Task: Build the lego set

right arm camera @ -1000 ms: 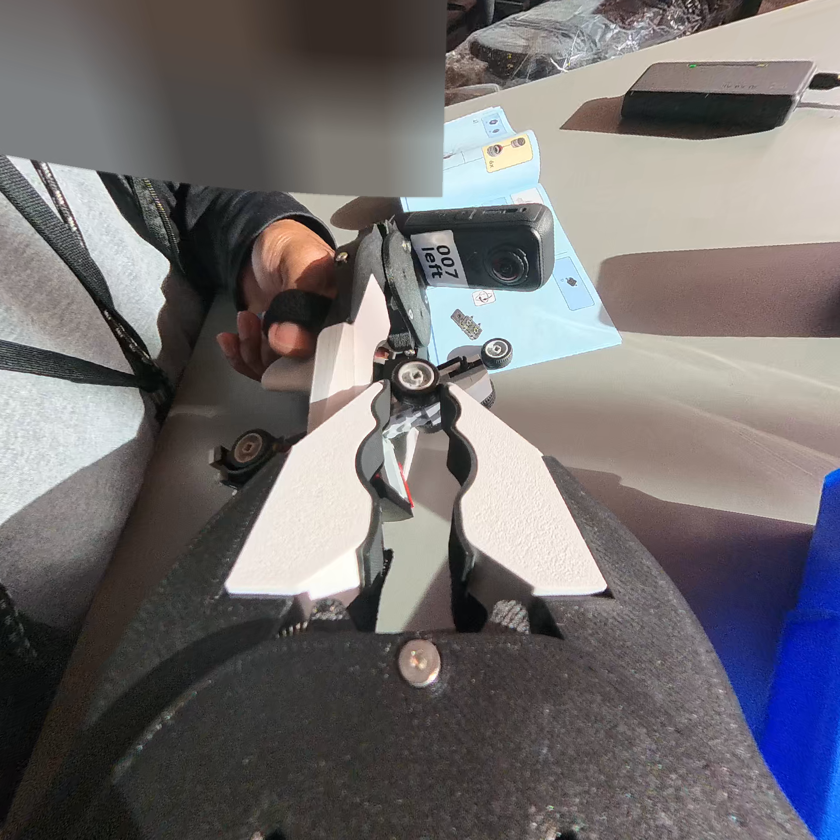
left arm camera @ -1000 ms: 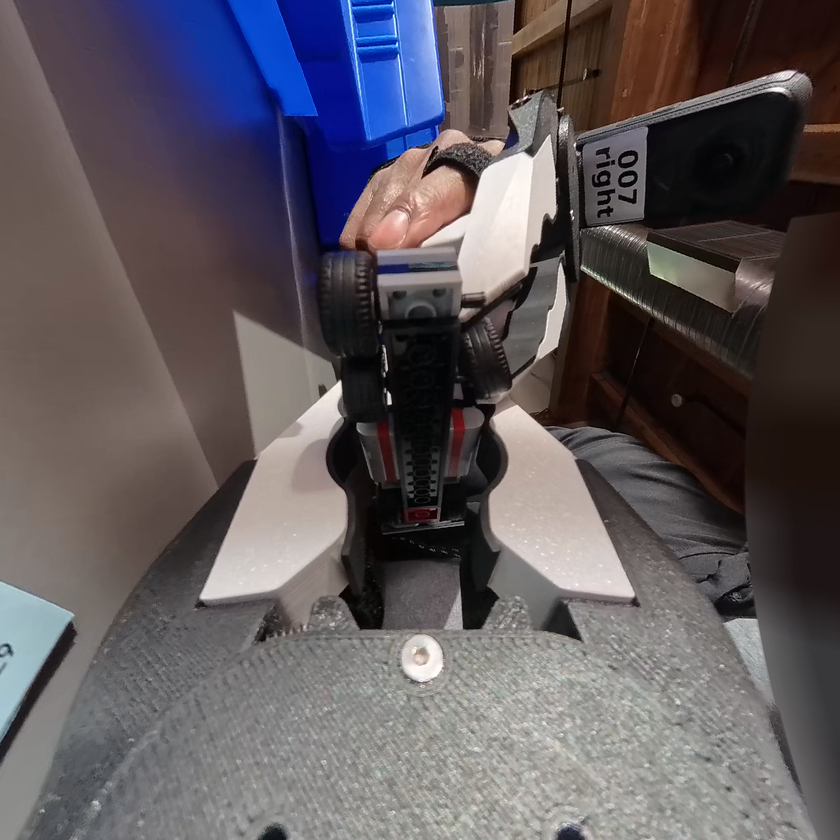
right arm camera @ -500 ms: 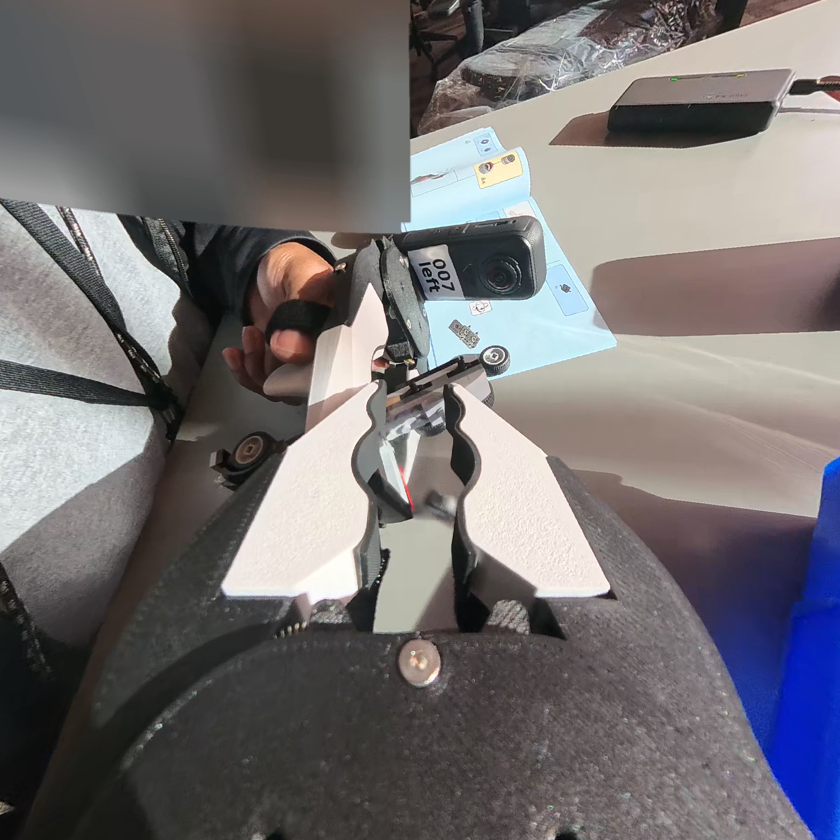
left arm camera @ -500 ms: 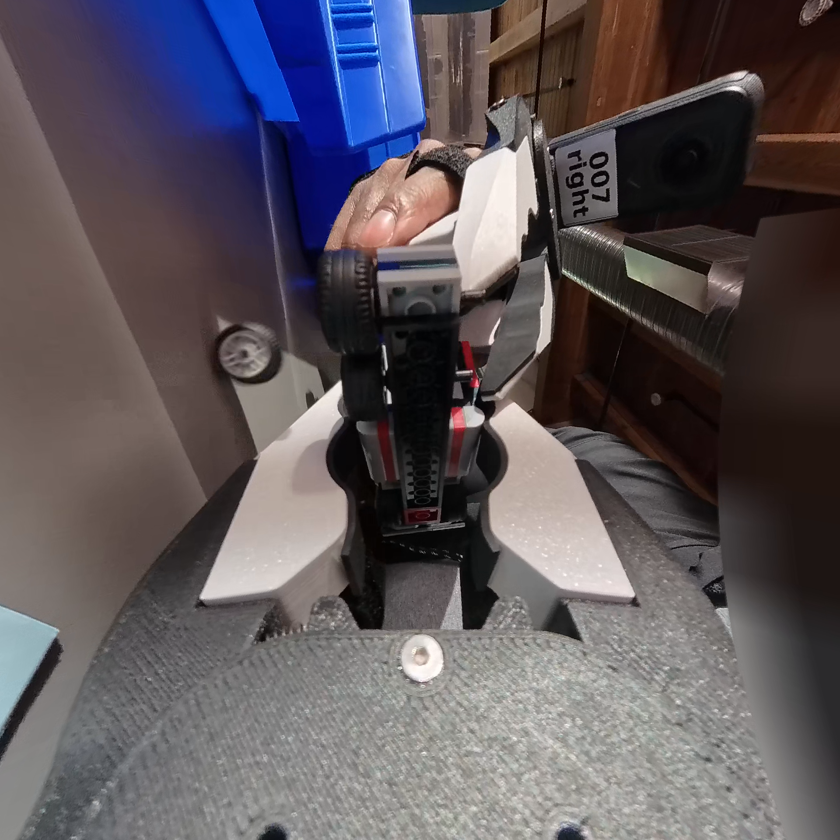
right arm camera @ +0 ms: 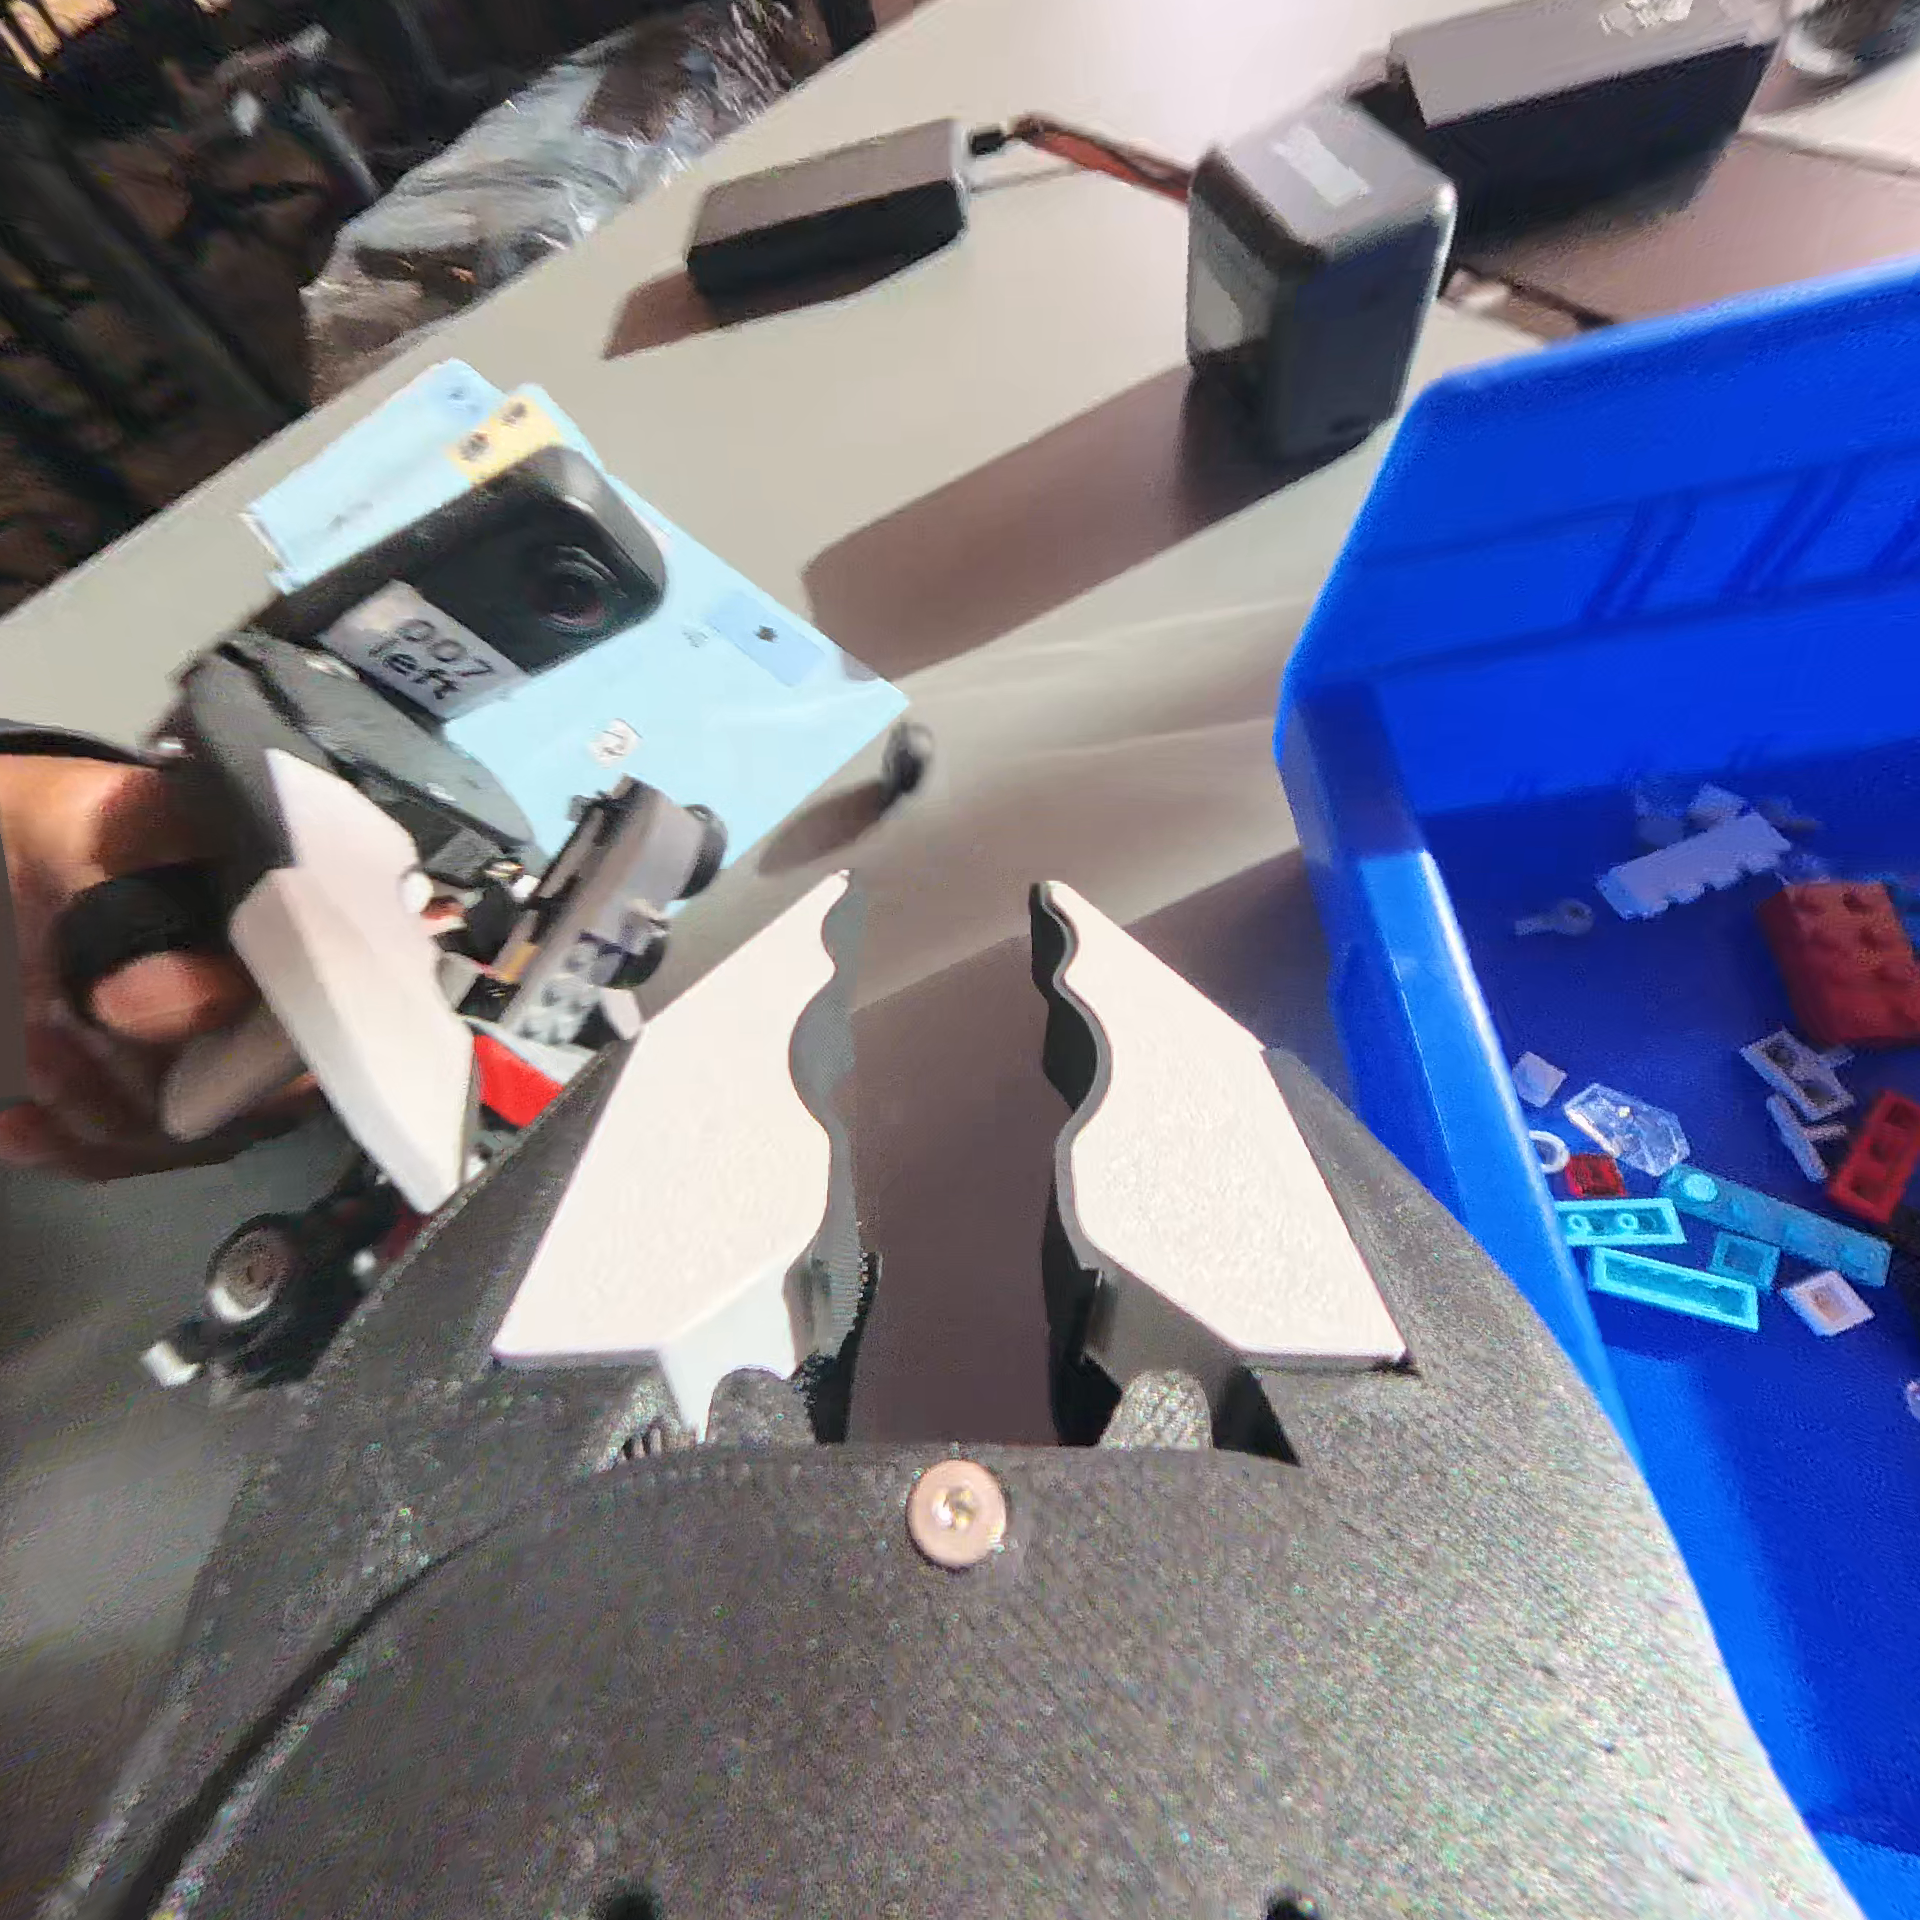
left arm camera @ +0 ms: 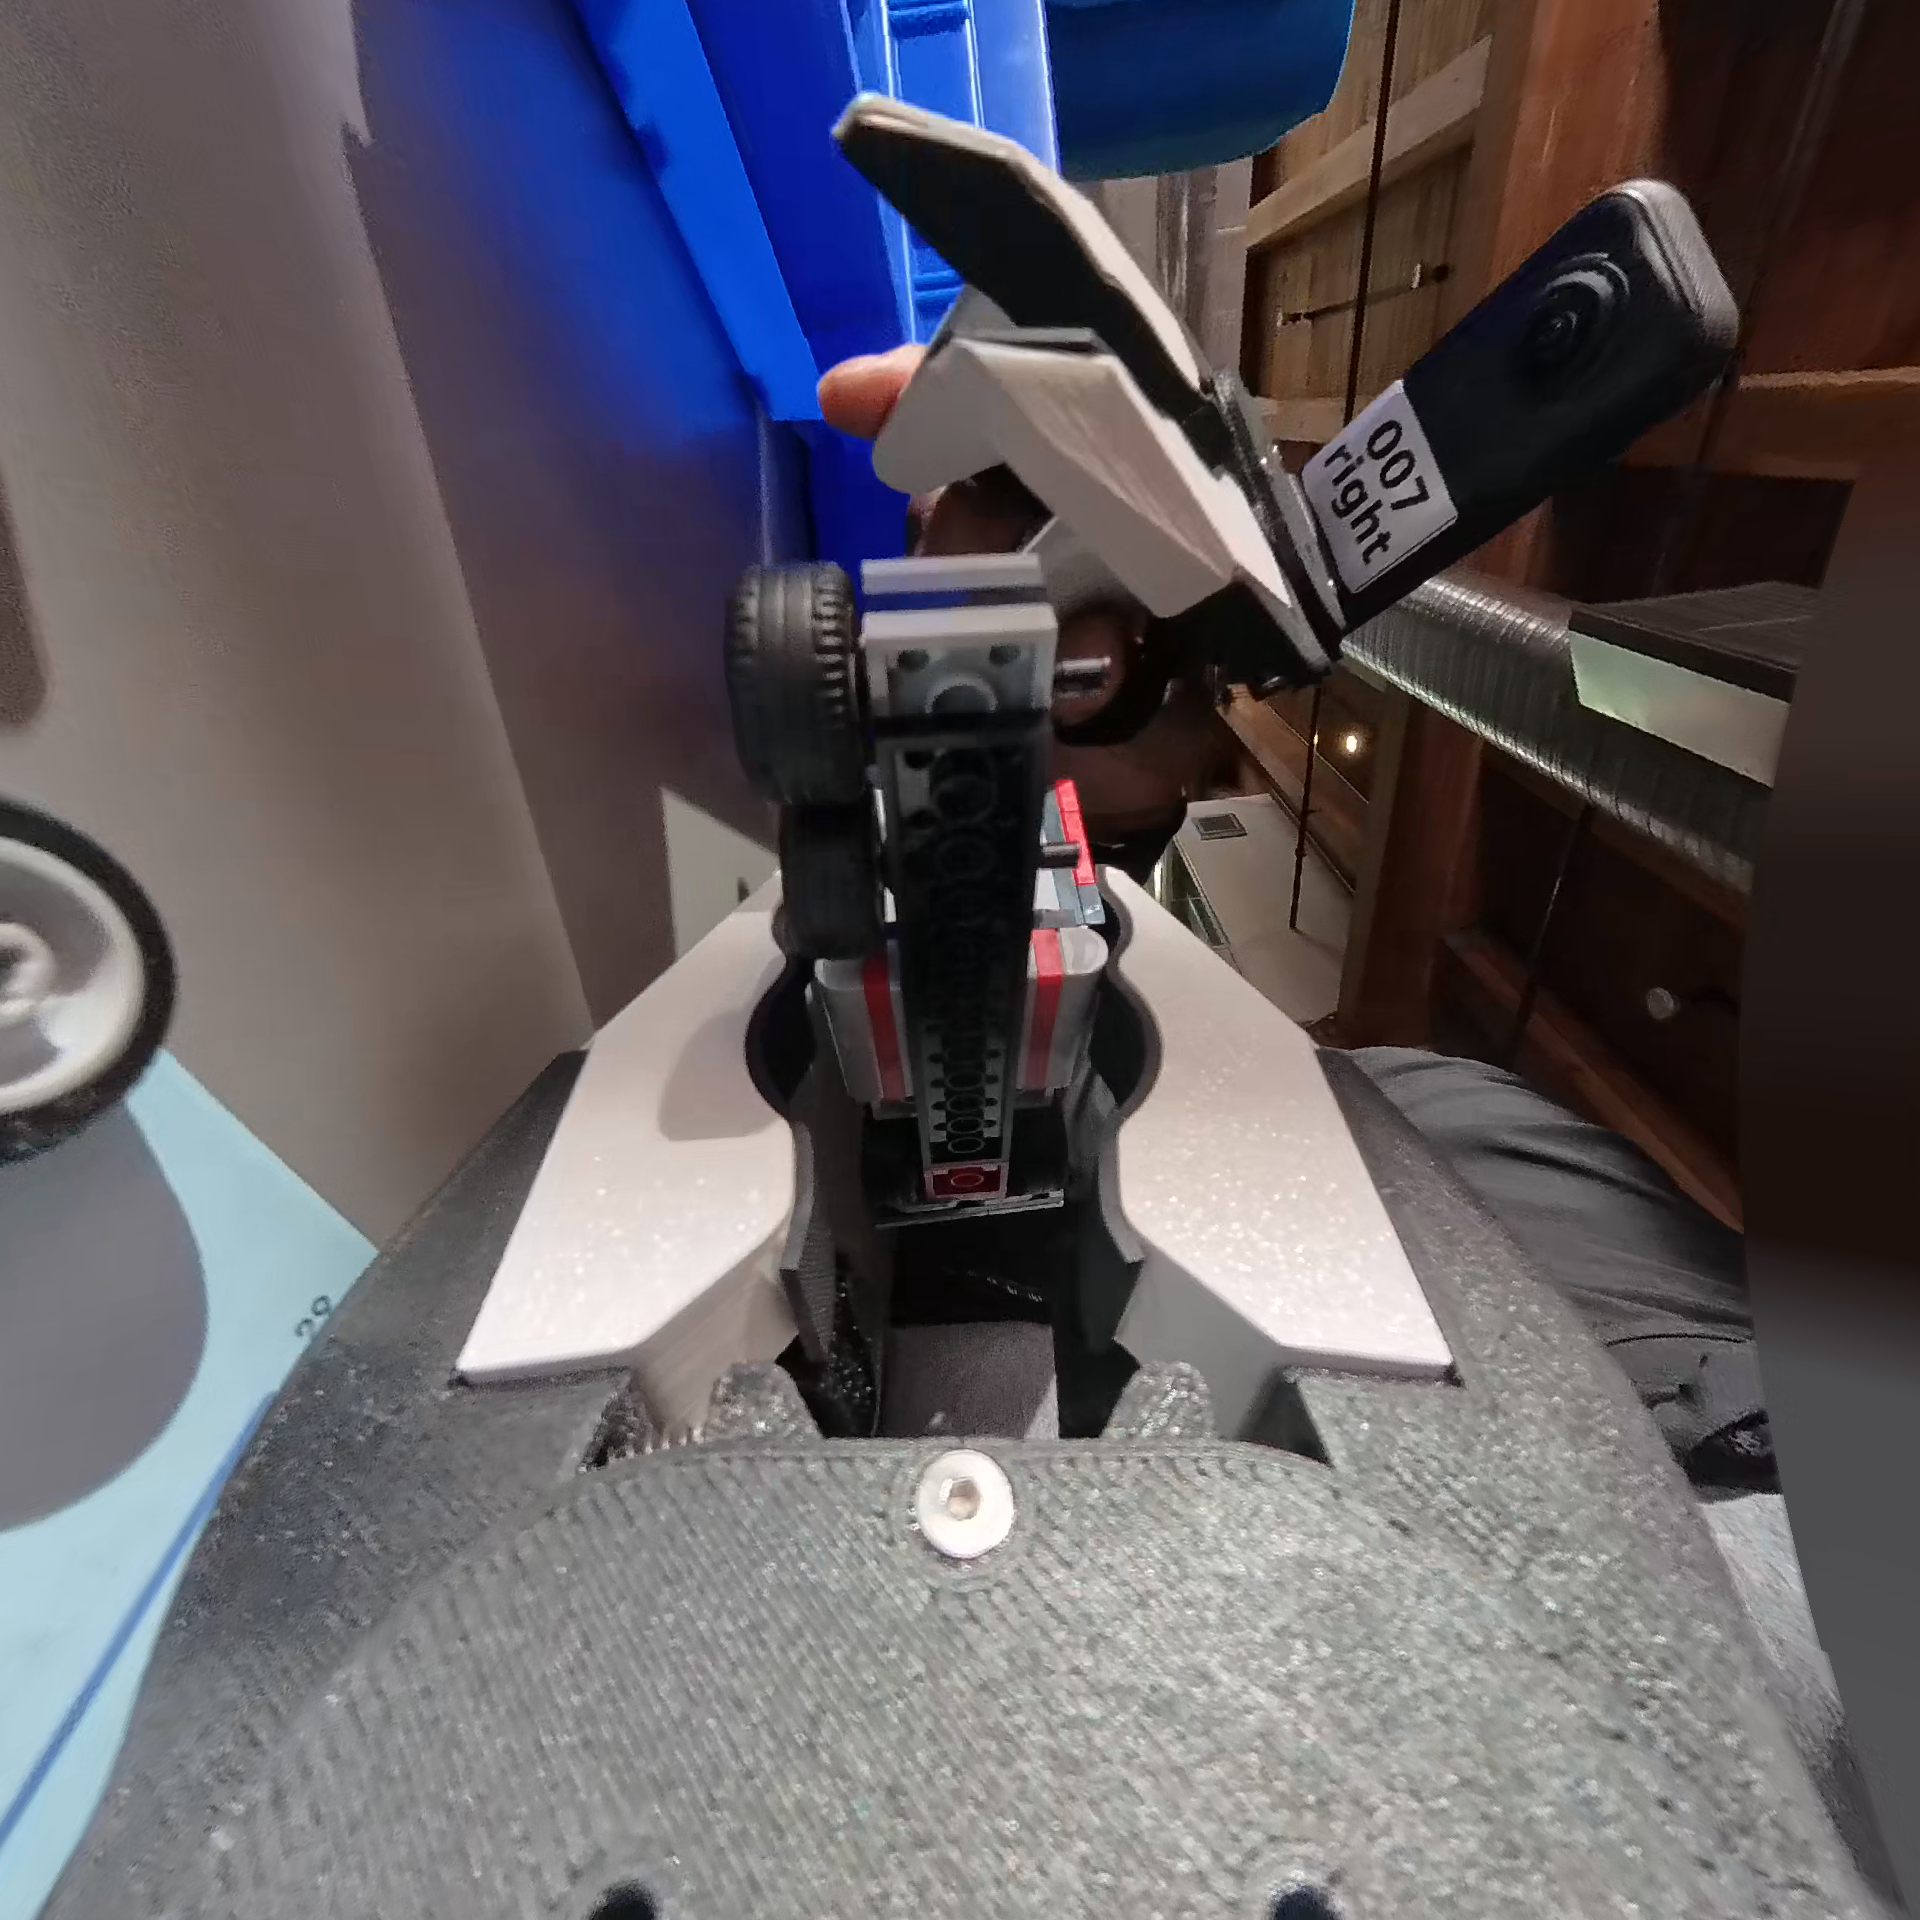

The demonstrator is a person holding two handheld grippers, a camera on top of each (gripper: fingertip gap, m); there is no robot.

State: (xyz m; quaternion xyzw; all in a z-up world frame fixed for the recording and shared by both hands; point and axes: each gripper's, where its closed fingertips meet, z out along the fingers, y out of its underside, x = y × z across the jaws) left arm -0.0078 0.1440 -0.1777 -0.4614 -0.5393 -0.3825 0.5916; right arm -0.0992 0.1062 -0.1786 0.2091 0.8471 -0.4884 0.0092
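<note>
My left gripper [left arm camera: 951, 914] is shut on the lego car [left arm camera: 961, 831], held underside towards the camera. Two black wheels [left arm camera: 795, 675] sit on the car's left side. Its right side shows bare axle pins [left arm camera: 1081, 675]. My right gripper [right arm camera: 940, 894] is open and empty, apart from the car and just left of the blue bin [right arm camera: 1382, 831]. It shows in the left wrist view [left arm camera: 1195, 520] above and right of the car. A loose wheel [left arm camera: 62, 1008] lies at the far left on the blue instruction booklet [left arm camera: 125, 1558].
The blue bin holds several loose red, cyan, white and clear pieces [right arm camera: 1704, 1205]. The booklet [right arm camera: 675, 707] lies on the grey table [right arm camera: 1039, 468] with a small wheel [right arm camera: 904, 758] at its edge. Three black boxes [right arm camera: 1309, 270] stand at the back. Another wheel [right arm camera: 249, 1268] shows below the left gripper.
One second ago my right gripper held a wheel against the car's right side. The wheel has left the car. The right gripper has opened and swung away towards the bin.
</note>
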